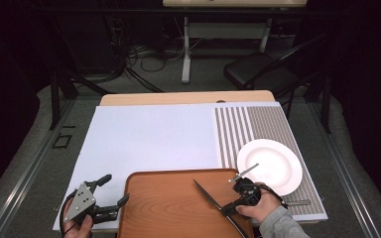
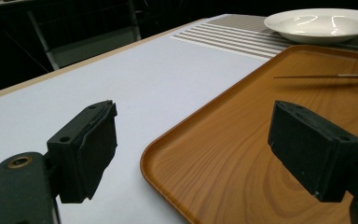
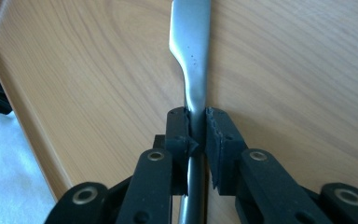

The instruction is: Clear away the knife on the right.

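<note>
My right gripper (image 1: 227, 208) is shut on the handle of a metal table knife (image 1: 206, 193), near the front right of a brown wooden tray (image 1: 163, 208). In the right gripper view the pads (image 3: 219, 135) pinch the knife (image 3: 191, 42) just behind its blade, which reaches out low over the tray (image 3: 98, 70). My left gripper (image 1: 115, 188) stands open at the tray's left edge with nothing between its fingers. In the left gripper view the left gripper (image 2: 193, 144) straddles the tray's rim (image 2: 168, 144), and the knife (image 2: 317, 76) shows farther off.
A white plate (image 1: 270, 166) sits on a striped mat (image 1: 238, 129) to the right of the tray, also in the left gripper view (image 2: 321, 23). A pale sheet (image 1: 149, 134) covers the table behind the tray. A black chair (image 1: 258, 69) stands beyond the table.
</note>
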The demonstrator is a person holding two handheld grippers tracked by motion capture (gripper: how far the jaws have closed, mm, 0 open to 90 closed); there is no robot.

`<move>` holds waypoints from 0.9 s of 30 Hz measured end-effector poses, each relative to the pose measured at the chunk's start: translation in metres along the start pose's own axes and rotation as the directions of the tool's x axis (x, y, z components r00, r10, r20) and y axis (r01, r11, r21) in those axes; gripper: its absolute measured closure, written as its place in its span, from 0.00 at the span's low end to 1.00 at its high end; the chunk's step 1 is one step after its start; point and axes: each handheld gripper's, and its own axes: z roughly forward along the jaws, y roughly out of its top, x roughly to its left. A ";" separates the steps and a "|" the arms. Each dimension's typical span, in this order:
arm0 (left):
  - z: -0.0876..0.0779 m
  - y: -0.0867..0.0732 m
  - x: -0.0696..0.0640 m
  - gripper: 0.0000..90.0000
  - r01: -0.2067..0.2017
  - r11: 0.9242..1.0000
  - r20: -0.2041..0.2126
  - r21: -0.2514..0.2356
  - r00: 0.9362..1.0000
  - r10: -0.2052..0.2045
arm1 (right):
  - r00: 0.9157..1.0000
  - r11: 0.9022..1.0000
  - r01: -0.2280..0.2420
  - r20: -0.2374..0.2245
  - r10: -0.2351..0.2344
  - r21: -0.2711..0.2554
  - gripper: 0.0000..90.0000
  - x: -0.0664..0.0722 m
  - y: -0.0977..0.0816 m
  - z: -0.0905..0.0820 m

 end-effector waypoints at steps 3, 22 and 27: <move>0.000 0.000 0.000 0.17 0.000 1.000 0.001 0.003 1.000 0.000 | 1.000 1.000 0.011 -0.008 -0.011 -0.026 0.82 0.000 -0.001 0.000; 0.000 0.000 0.000 0.17 0.004 1.000 0.001 0.002 1.000 -0.004 | 0.992 0.989 0.111 -0.042 -0.115 -0.099 0.91 0.012 0.005 0.003; 0.001 0.000 0.000 0.17 0.001 1.000 0.001 0.003 1.000 -0.001 | 0.985 0.984 0.171 -0.027 -0.173 -0.042 0.97 0.019 0.011 0.005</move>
